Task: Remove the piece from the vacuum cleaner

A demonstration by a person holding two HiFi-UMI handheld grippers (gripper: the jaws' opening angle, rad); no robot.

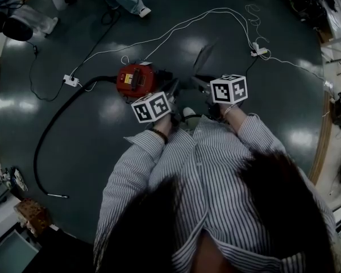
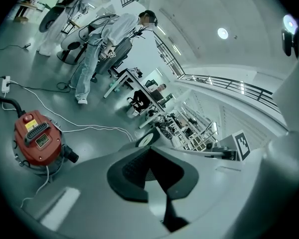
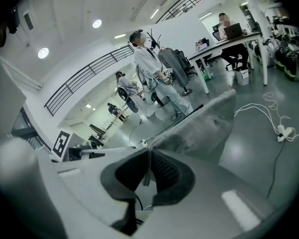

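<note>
A: where's the piece?

B: flat grey speckled piece (image 3: 204,123) is in the right claw (image 3: 149,156). Jaws are almost together and pinch its near edge, with a thin strip of it showing between the pads. It looks clear of the red drum-shaped vacuum cleaner (image 1: 135,79), no contact that I can see

A: orientation?

B: long axis runs straight out from the claw tips toward the far right. It's gripped at one end only, the free end well away from the claw

A: left side?

B: left claw (image 2: 150,151) jaws look closed, nothing I can make out between them. It sits just left of the right claw, both out in front of the person

A: vacuum relative to the claws?

B: on the dark glossy floor (image 1: 261,112), far and left of both claws. Left claw is the nearer one. Black hose (image 1: 51,129) leaves its left side and curls round to the near left; white cables (image 1: 182,24) trail on the far side

A: so what's left to do?

B: my read: the removal itself looks done and the piece only needs carrying off or setting down, which is the right hand's job. The sheet looks thin and is held by one edge, so the free end may sag or swing. Left hand is free to steady the vacuum, being closer to it
</note>
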